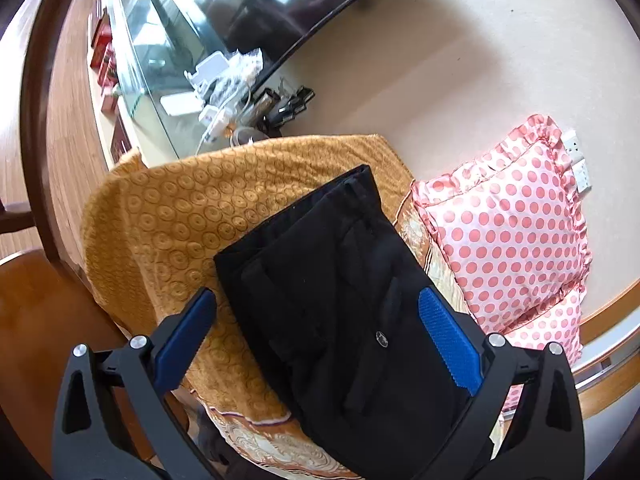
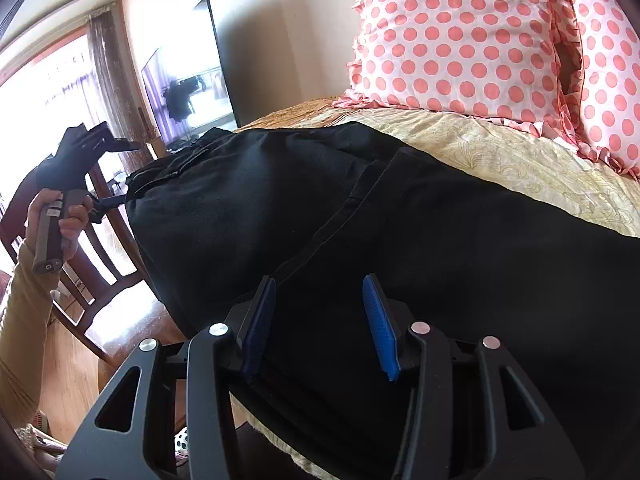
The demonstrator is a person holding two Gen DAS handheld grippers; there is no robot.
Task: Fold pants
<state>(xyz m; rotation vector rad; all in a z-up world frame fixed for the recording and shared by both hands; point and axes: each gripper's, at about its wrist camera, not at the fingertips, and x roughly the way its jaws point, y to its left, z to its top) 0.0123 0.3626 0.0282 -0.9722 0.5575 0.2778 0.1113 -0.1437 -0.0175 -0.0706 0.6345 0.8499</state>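
The black pants lie folded on the golden bedspread, waistband end far from me, a small metal button showing. My left gripper hovers over them, open wide, with nothing pressed between its blue pads. In the right wrist view the pants spread across the bed. My right gripper sits at their near edge, part open, the cloth under and between its pads without being pinched. A hand holds the left gripper off the bed's left side.
Two pink polka-dot pillows lean at the head of the bed. A glass-topped cabinet with chargers and cables, and a dark TV screen, stand by the wall. A wooden chair stands left of the bed on the wood floor.
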